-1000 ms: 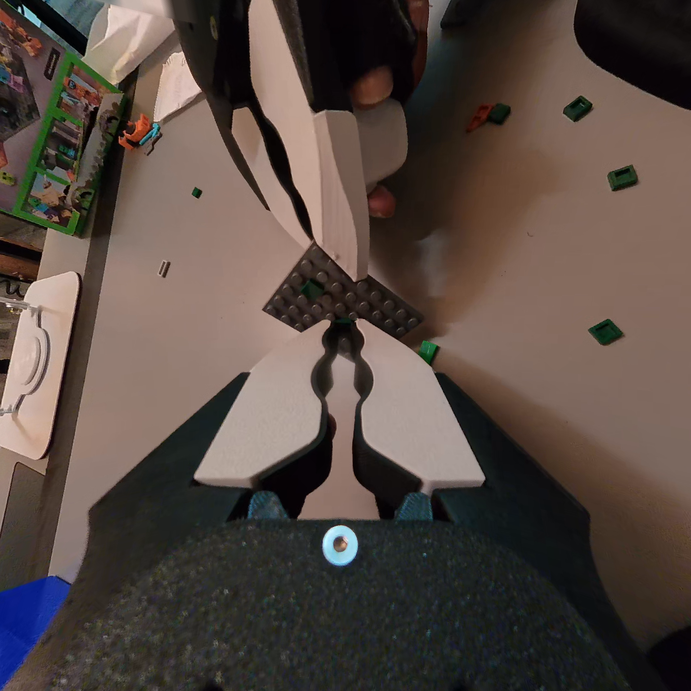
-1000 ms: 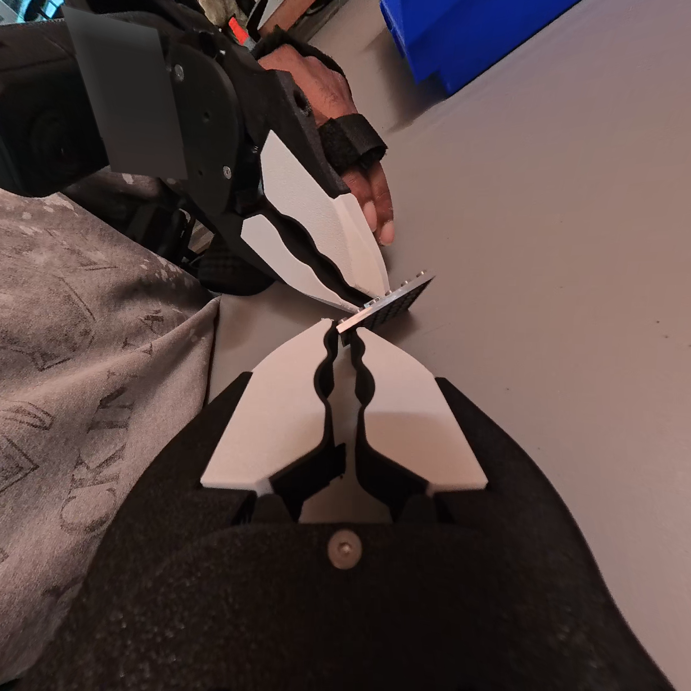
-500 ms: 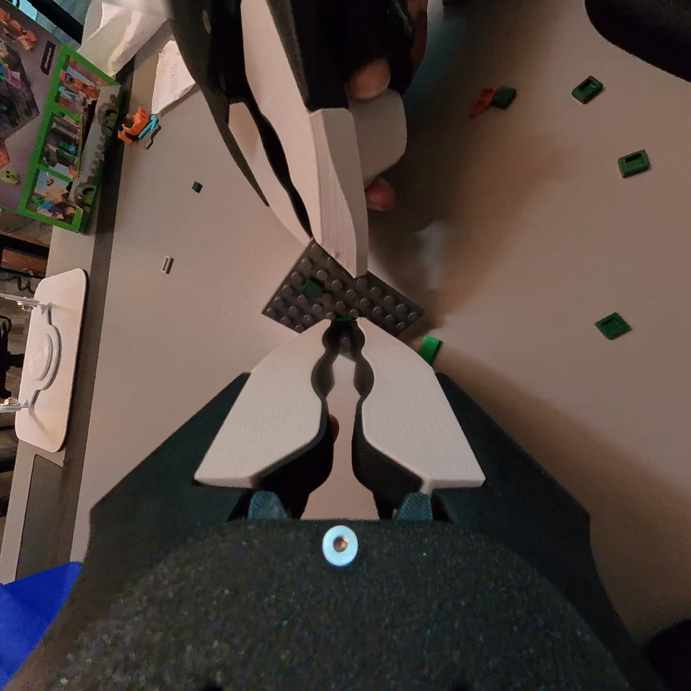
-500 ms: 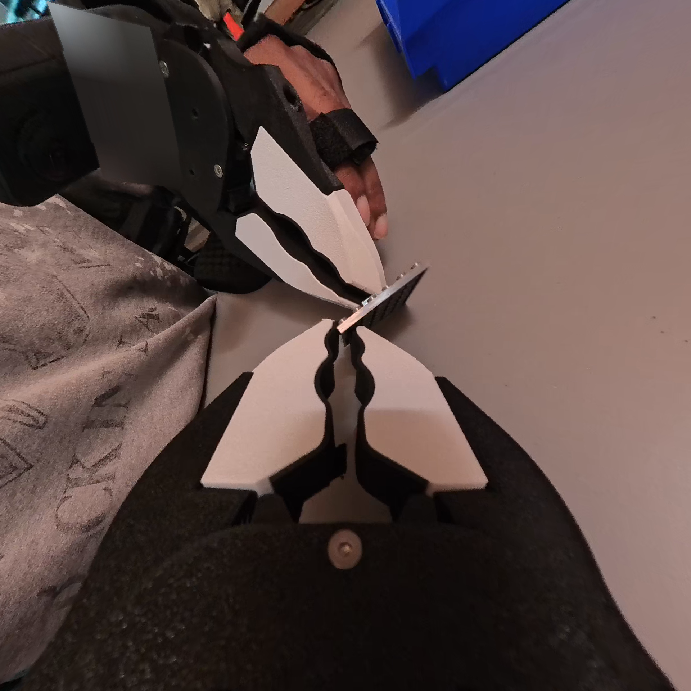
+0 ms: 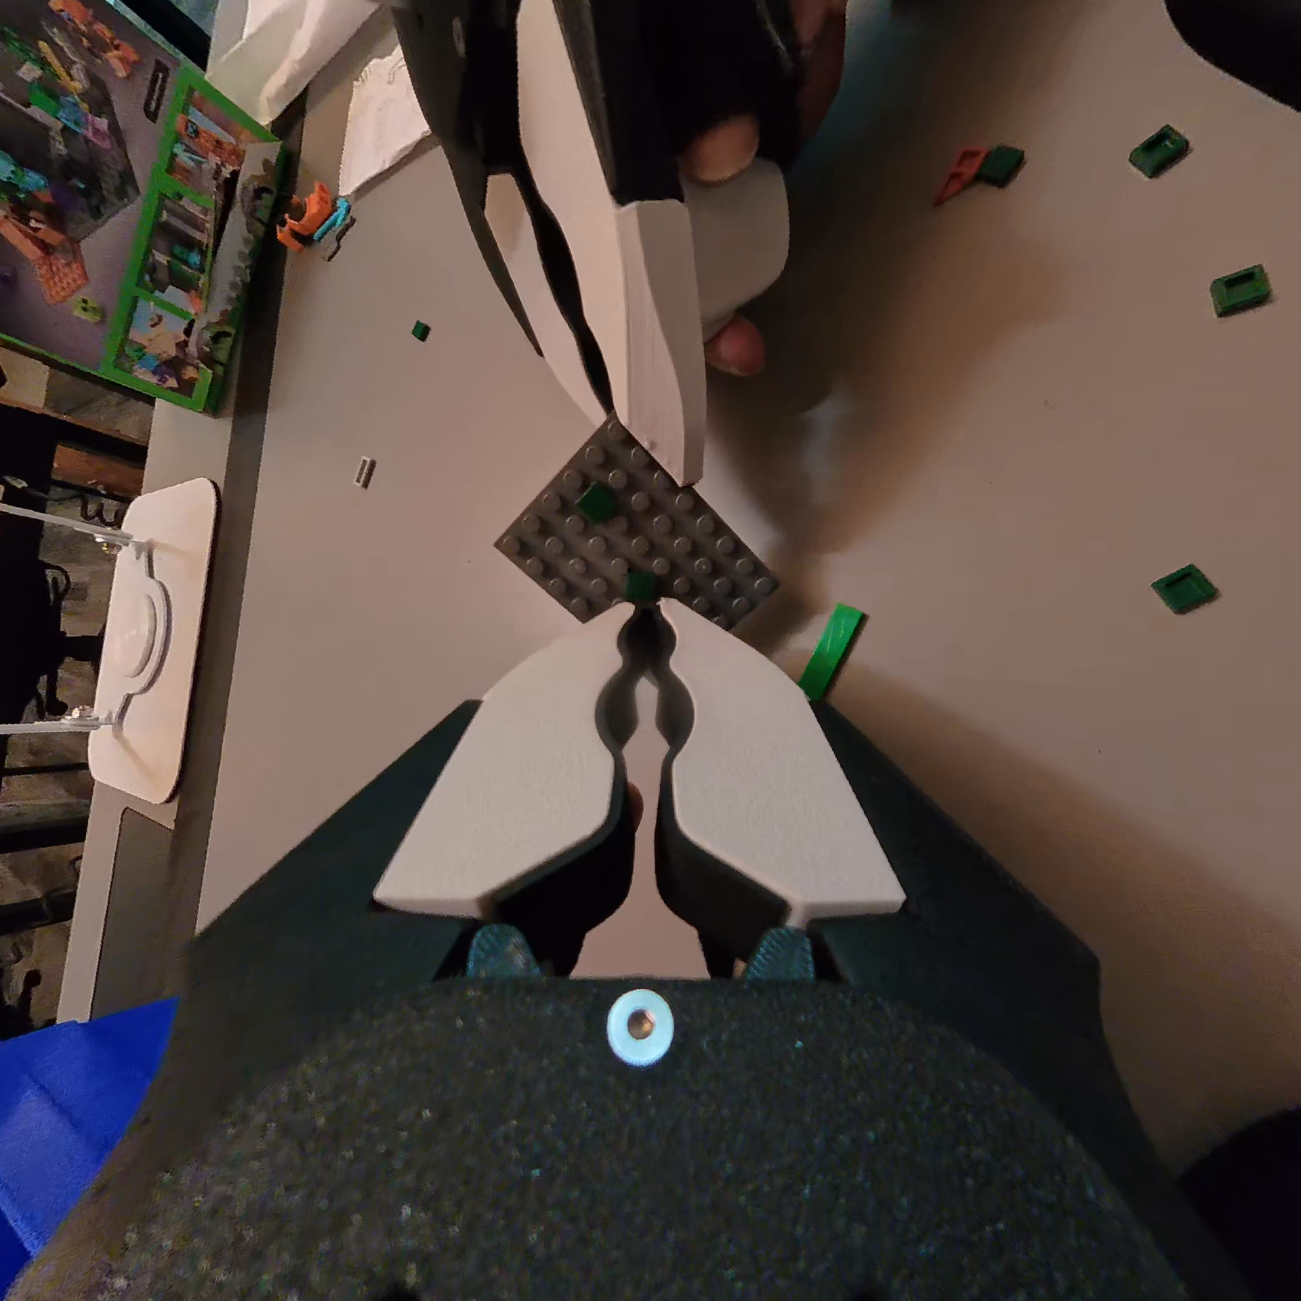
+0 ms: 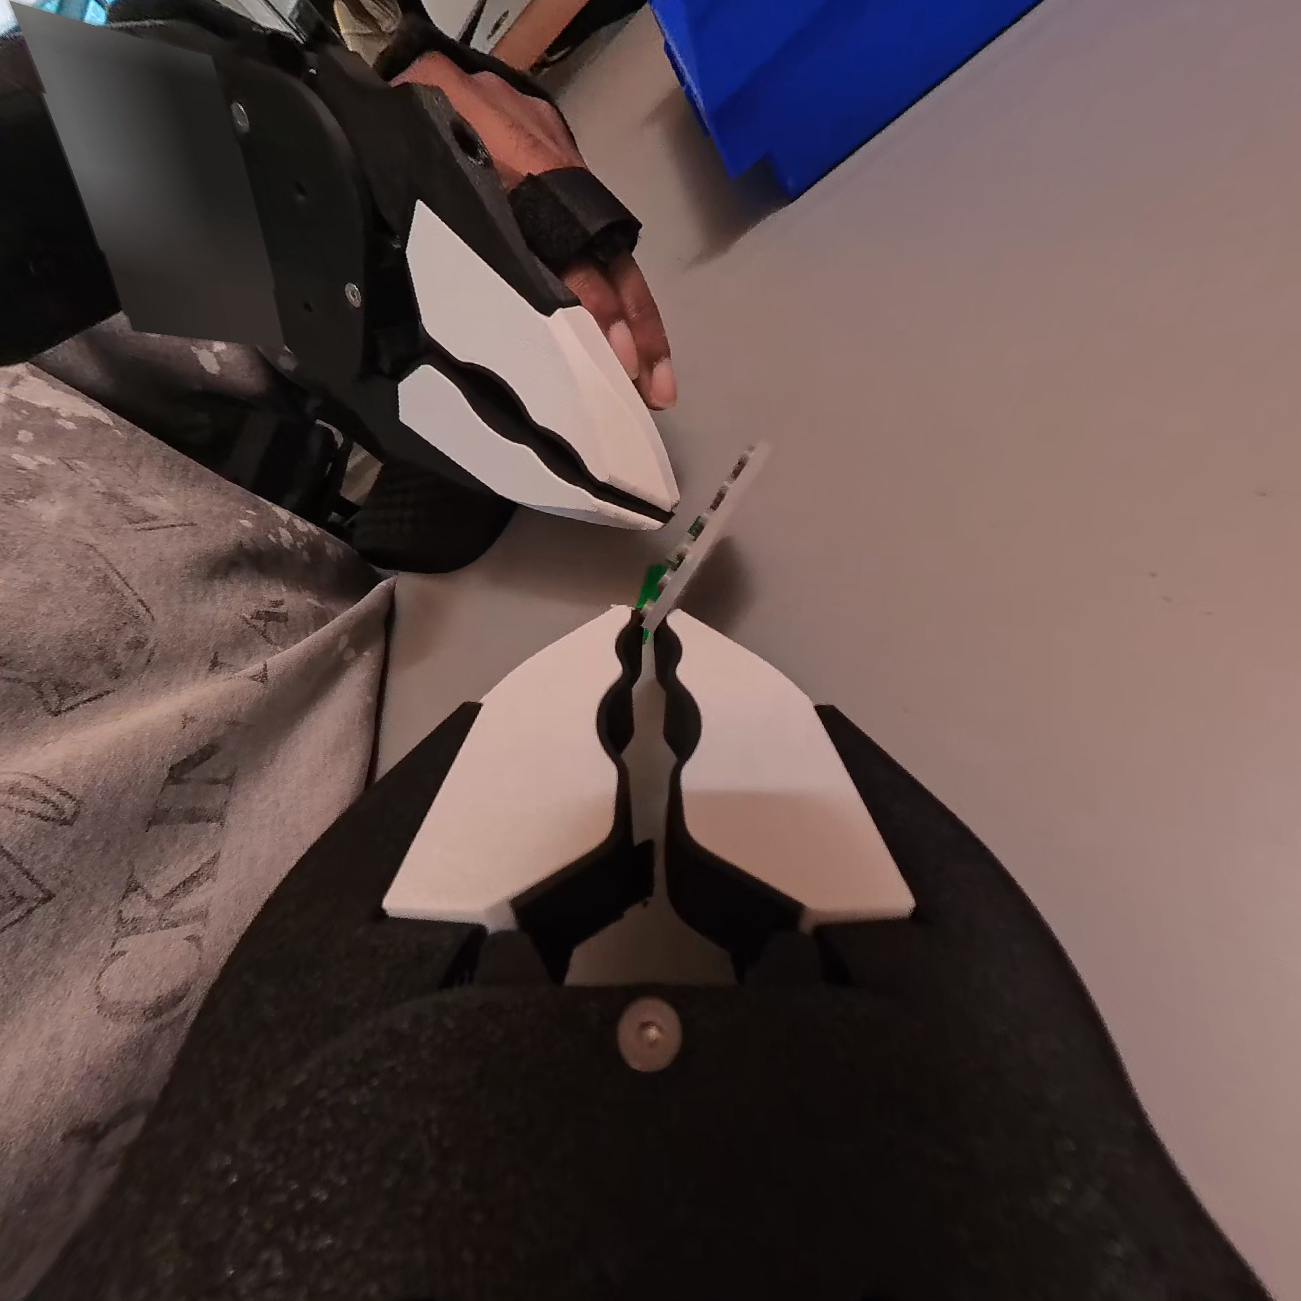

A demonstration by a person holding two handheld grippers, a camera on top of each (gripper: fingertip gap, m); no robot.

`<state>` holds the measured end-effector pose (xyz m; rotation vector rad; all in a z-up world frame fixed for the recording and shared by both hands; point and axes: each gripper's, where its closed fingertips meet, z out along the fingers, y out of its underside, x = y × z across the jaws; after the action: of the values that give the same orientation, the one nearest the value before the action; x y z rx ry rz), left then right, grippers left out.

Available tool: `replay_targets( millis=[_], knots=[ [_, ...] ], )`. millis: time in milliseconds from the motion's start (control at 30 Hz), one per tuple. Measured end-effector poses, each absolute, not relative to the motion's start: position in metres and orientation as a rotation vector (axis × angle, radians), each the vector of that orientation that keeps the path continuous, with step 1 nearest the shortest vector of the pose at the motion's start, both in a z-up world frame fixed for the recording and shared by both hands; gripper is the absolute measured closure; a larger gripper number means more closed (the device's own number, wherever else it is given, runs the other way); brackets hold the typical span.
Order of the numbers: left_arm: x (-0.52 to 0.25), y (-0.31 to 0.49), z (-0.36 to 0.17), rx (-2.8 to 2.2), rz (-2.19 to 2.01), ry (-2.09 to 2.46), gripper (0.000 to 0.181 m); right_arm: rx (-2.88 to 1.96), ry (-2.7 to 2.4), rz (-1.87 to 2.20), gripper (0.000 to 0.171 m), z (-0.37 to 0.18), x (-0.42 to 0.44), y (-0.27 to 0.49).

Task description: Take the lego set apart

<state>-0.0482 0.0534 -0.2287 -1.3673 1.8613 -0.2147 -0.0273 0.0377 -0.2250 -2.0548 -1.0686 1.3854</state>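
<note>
Grey tabletop (image 5: 985,436) spreads under everything, a blue bin (image 6: 809,84) at its far side. A green-edged toy box (image 5: 141,232) lies at one edge. The dark grey studded plate (image 5: 637,535) is held tilted off the surface, gripped at one corner by the right gripper (image 6: 651,616), its fingers clenched on it. The left gripper (image 5: 644,612) sits pinched together just off the plate's opposite edge; whether it pinches anything looks doubtful. Two small green tiles (image 5: 595,504) sit on the plate; loose green pieces (image 5: 1184,588) lie scattered nearby.
</note>
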Motion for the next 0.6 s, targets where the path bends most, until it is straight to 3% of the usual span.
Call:
replay_targets(
  millis=[600],
  knots=[
    [-0.05, 0.069, -0.213, -1.459, -0.329, 1.679, 0.175, -2.046, -1.044, 1.369, 0.168, -0.224, -0.025, 0.042]
  ],
)
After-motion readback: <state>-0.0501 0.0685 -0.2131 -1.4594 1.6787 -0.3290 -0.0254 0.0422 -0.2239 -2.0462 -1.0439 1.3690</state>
